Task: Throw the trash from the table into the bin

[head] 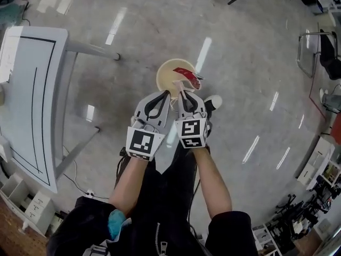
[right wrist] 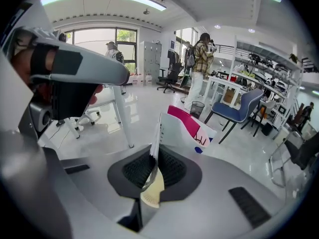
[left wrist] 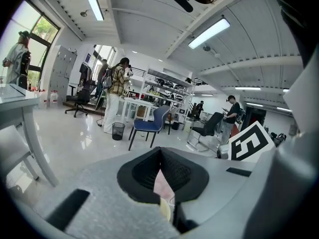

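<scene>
Desk (head: 32,100): cut off by the left edge of the head view. Bin (head: 160,72), upper centre: near rim and most of the inside covered by left gripper (left wrist: 160,151), right gripper (right wrist: 155,154) and the paper trash (head: 187,77); contents can't be told. Trash's lower end is buried between the right fingers (right wrist: 172,171); its print is too small to read. Pale pink sliver behind the left gripper's closed tips: can't tell what it is. Shoe (head: 214,101) half hidden behind right gripper.
</scene>
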Tool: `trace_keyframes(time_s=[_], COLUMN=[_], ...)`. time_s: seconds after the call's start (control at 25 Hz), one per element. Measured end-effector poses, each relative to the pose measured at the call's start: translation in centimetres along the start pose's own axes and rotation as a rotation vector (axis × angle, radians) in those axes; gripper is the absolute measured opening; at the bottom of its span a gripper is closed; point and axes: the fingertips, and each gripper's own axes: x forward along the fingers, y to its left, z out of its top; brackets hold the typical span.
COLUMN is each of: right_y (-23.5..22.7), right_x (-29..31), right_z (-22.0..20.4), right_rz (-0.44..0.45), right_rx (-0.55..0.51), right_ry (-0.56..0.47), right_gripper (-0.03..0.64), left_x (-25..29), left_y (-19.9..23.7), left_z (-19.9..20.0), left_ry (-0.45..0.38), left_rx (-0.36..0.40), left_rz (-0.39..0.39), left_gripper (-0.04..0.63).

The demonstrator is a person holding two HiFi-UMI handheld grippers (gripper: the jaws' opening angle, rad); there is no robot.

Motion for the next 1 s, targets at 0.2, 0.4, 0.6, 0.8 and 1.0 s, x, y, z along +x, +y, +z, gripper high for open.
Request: trace_keyframes(time_s=[0.2, 0.4, 0.6, 0.8, 1.0], right_y=[-1.2, -1.5, -1.9, -2.0, -2.0], right_x=[4.9, 8.4, 12.4, 14.9, 18.4], right_z=[-5.4, -9.4, -13.2, -16.5, -20.2], right_rz=[0.015, 0.029, 0.035, 0.057, 0.097], right_rx=[0.053, 0.062, 0.086, 0.096, 0.092], right_ry=[0.013, 0.034, 0.054, 0.084, 0.151], right_gripper=[0.025, 0.025, 0.025, 0.025, 0.025], left_x=[2.7, 2.9, 3.7, 4.6, 4.9], left_y=[0.6, 1.0, 1.0, 1.1, 1.5], left_z=[-5.3, -9.1, -12.6, -15.0, -17.3], left_ry=[0.029, 0.075, 0.113, 0.147, 0.181], left_rx=[-0.048, -0.074, -0.054, -0.063, -0.064], left_rz=[0.036, 0.054, 0.062, 0.083, 0.095], left_gripper=[0.005, 0.005, 0.005, 0.005, 0.005])
